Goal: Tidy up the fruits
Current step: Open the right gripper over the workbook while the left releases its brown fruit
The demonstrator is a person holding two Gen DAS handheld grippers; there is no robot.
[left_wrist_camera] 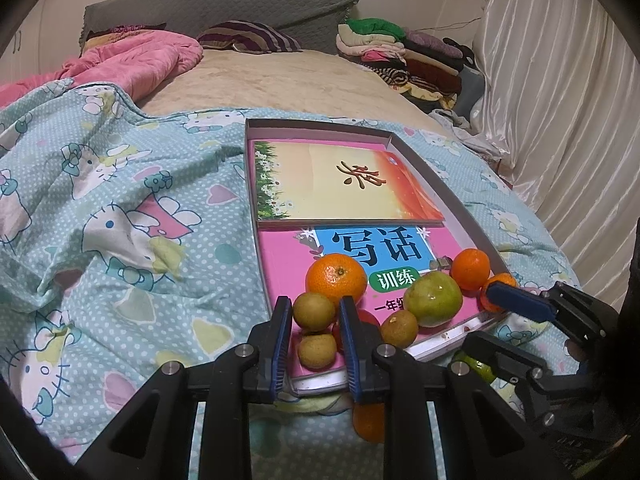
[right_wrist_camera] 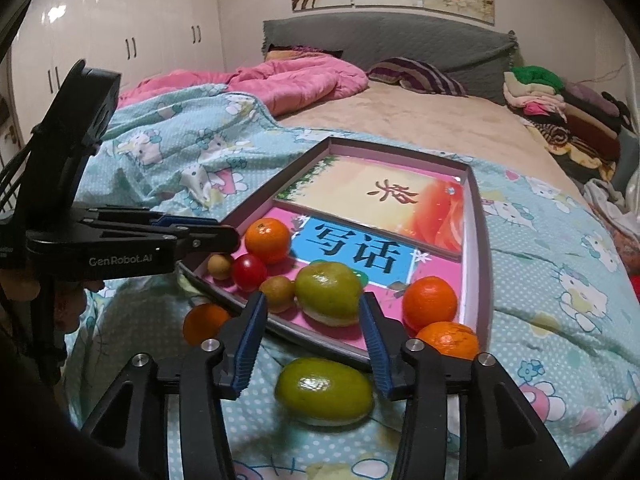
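Left wrist view: your left gripper [left_wrist_camera: 315,344] stands with fingers apart over the near end of the shallow grey cardboard tray [left_wrist_camera: 434,184], a small round yellow-brown fruit [left_wrist_camera: 317,350] between them, untouched as far as can be seen. A large orange mandarin [left_wrist_camera: 336,278] and a green-yellow pear-like fruit [left_wrist_camera: 433,299] lie farther in, on the pink book cover [left_wrist_camera: 280,264].

Right wrist view: your right gripper [right_wrist_camera: 316,344] is spread wide around a green oval fruit [right_wrist_camera: 325,396] lying on the turquoise cartoon-cat bedsheet [right_wrist_camera: 560,280], just outside the tray's near wall. A red cherry tomato [right_wrist_camera: 249,272] sits inside, at the left.

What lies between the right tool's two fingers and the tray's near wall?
In the right wrist view, a green fruit lies on the blanket between the open right tool and the tray.
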